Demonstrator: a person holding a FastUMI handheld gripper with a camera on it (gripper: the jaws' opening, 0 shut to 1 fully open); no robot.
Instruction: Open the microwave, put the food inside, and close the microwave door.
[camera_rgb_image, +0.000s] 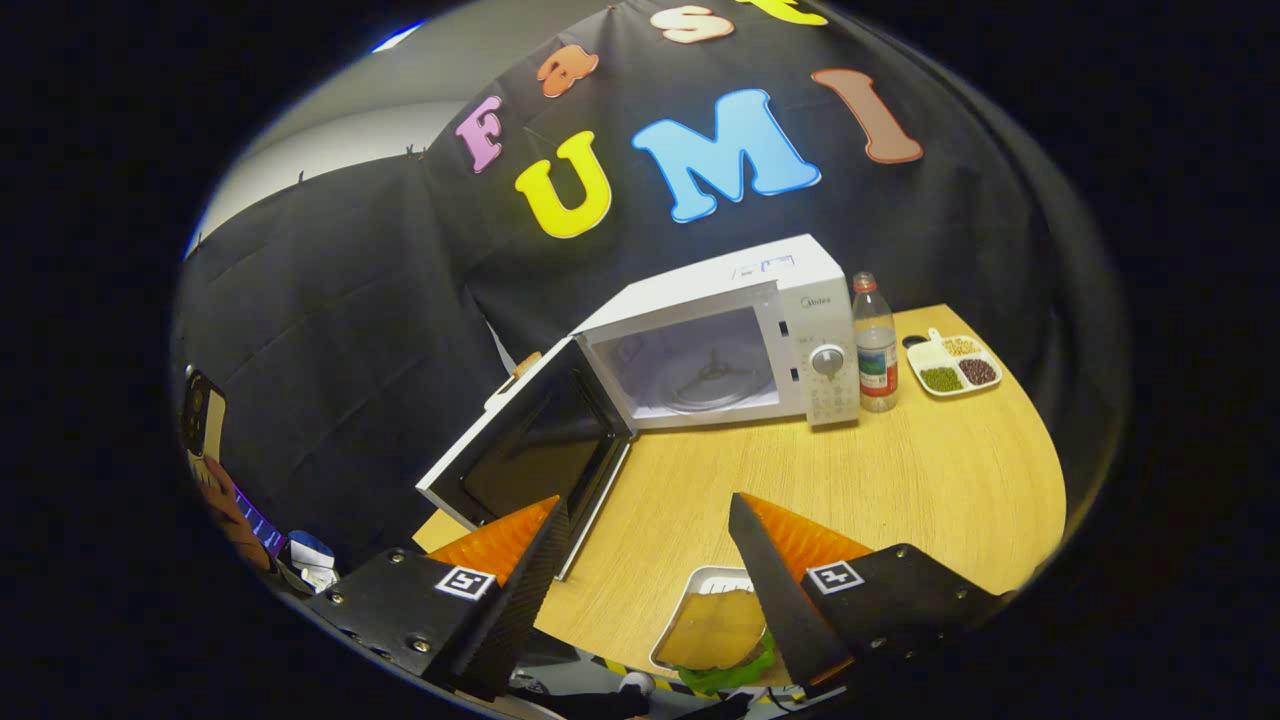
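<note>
A white microwave (800, 300) stands at the back of the round wooden table (900, 470), its door (520, 450) swung wide to the left and its cavity with a glass turntable (715, 385) showing. My gripper (645, 515) hangs open above the table's near edge, nothing between its fingers. Below the fingers, partly hidden by the right one, a white tray (700, 585) lies on the table with a sandwich-like food (715, 630) and a green leaf in it. The left fingertip (545, 525) is close in front of the open door's lower corner.
A clear water bottle (876, 345) with a red cap stands just right of the microwave. Beyond it lies a white divided dish (955, 367) of beans and grains. A person's hand with a phone (205, 420) is at the far left, off the table.
</note>
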